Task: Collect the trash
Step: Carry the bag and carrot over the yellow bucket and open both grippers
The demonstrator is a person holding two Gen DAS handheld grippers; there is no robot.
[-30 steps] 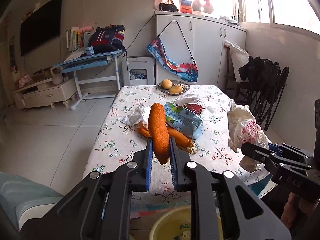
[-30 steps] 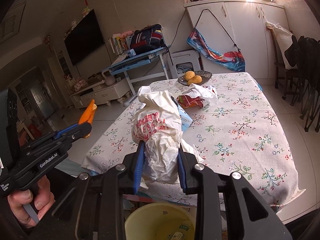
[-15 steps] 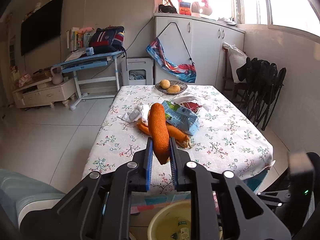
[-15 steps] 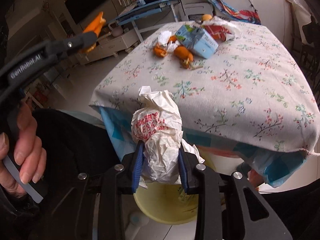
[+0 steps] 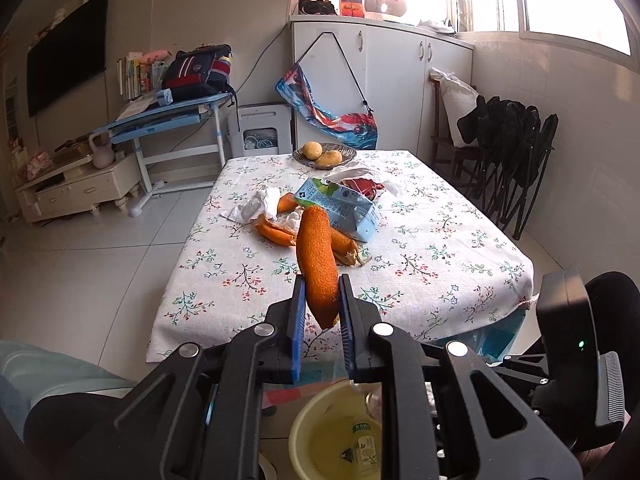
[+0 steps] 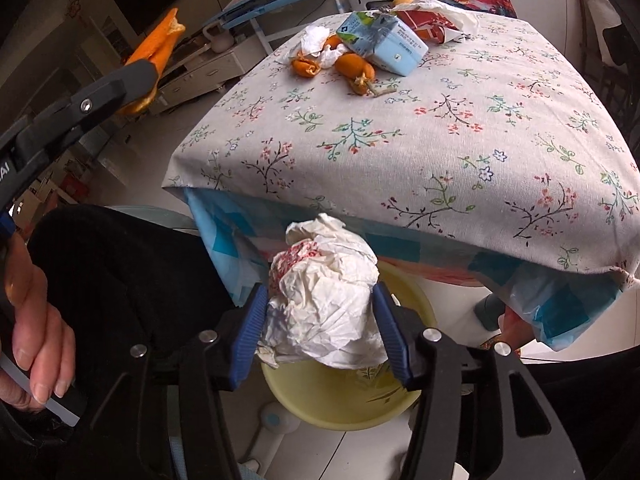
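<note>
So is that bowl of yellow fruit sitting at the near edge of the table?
No, the fruit bowl sits at the far end of the table, beyond the blue carton.

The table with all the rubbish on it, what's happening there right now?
A person is clearing trash into a yellow bin on the floor by the table. The right hand-held gripper is over the bin and its jaws have just been opening, with a crumpled white bag still between them. The left hand-held gripper is shut on a long orange peel. More peel, a milk carton and wrappers remain on the table.
</note>
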